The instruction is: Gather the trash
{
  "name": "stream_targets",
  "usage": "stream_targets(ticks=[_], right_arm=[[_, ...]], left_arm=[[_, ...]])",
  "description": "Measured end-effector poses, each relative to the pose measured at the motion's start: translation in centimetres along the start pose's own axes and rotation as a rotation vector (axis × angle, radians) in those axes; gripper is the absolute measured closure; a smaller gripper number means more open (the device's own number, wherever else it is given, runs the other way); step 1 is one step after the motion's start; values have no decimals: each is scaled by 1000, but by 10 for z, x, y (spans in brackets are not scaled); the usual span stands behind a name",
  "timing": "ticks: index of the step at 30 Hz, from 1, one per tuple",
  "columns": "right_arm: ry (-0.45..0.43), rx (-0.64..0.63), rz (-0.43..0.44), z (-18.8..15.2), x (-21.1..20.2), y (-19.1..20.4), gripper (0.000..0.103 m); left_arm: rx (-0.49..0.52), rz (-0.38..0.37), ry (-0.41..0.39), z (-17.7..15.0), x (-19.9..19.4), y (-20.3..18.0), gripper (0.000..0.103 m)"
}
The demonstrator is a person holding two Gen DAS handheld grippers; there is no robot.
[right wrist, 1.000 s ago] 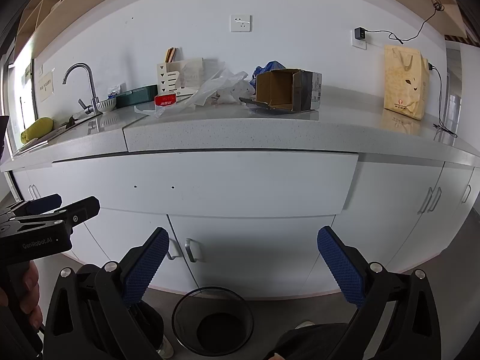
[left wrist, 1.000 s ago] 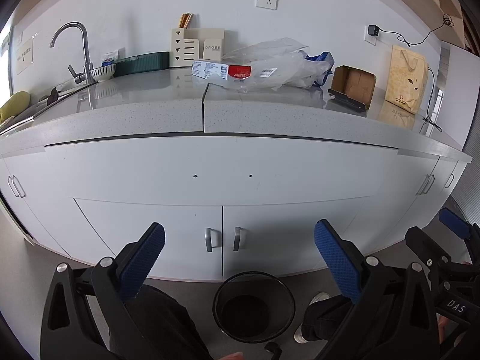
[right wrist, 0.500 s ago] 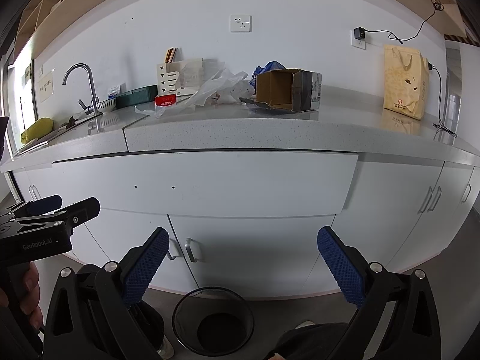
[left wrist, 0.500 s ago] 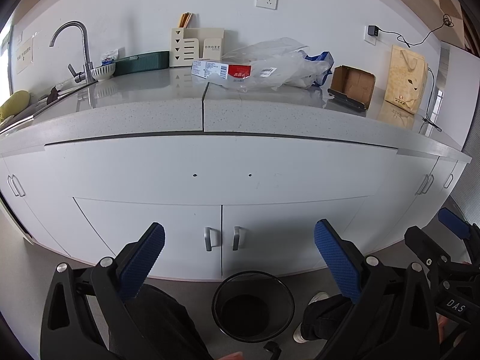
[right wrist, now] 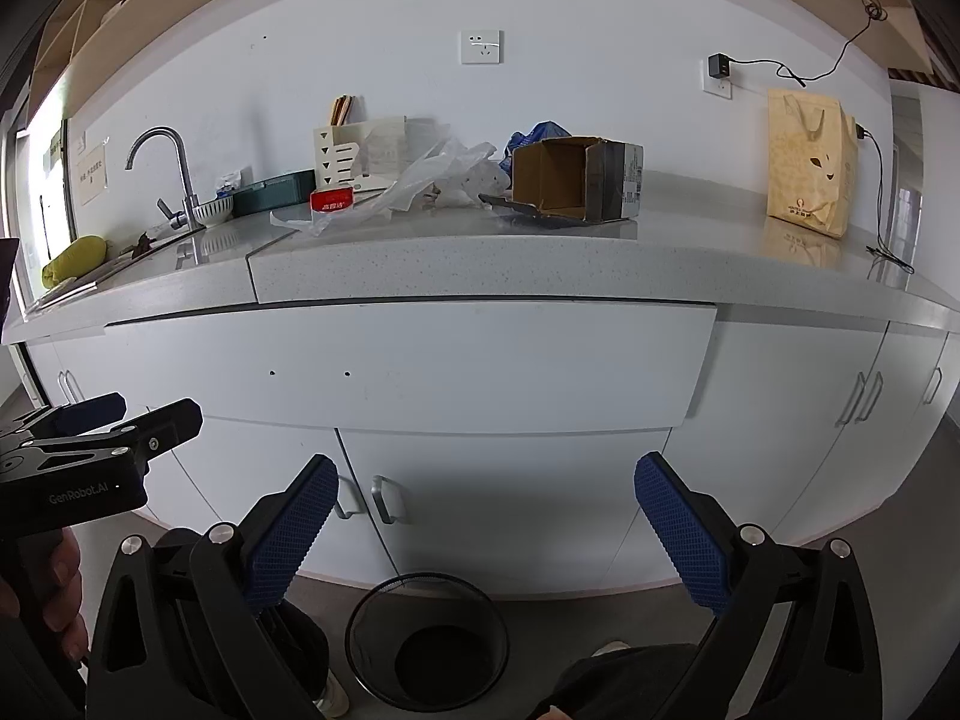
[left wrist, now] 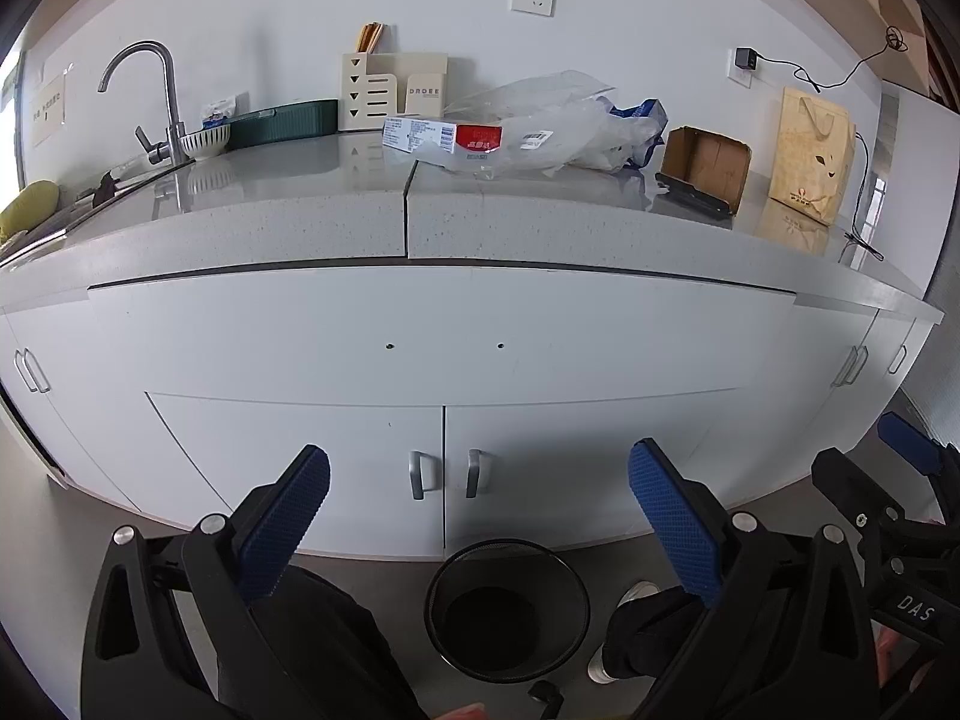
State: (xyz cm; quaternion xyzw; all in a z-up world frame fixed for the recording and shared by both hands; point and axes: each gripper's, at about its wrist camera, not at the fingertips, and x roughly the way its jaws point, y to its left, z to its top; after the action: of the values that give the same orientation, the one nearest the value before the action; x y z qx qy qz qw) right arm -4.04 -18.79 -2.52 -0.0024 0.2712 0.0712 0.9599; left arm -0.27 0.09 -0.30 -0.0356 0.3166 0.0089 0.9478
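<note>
On the grey counter [left wrist: 300, 222] lie a red and white carton [left wrist: 443, 137], a crumpled clear plastic bag [left wrist: 552, 126] and an open cardboard box [left wrist: 703, 170]. The right wrist view shows the box [right wrist: 576, 179], the bag [right wrist: 432, 177] and the carton's red end [right wrist: 331, 199]. A black mesh bin [left wrist: 505, 606] stands on the floor by the cabinets; it also shows in the right wrist view [right wrist: 427, 639]. My left gripper [left wrist: 479, 531] and right gripper [right wrist: 485, 537] are open and empty, held low, well below the counter.
A sink with a tap [left wrist: 157, 102], a bowl [left wrist: 205, 141], a green tray [left wrist: 282, 120] and a cream holder [left wrist: 393, 90] line the back left. A paper bag [left wrist: 811, 156] stands at the right. White cabinet doors [left wrist: 360, 468] face me. My legs are below.
</note>
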Motion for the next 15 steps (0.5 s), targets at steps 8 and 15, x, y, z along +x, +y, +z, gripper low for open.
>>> stream_targets(ticks=[8, 15], right_arm=[[-2, -2, 1, 0, 0, 1, 3], [-1, 0, 3, 0, 1, 0, 3]], left_arm=[[-2, -6, 3, -1, 2, 0, 4], [-3, -7, 0, -1, 1, 1, 4]])
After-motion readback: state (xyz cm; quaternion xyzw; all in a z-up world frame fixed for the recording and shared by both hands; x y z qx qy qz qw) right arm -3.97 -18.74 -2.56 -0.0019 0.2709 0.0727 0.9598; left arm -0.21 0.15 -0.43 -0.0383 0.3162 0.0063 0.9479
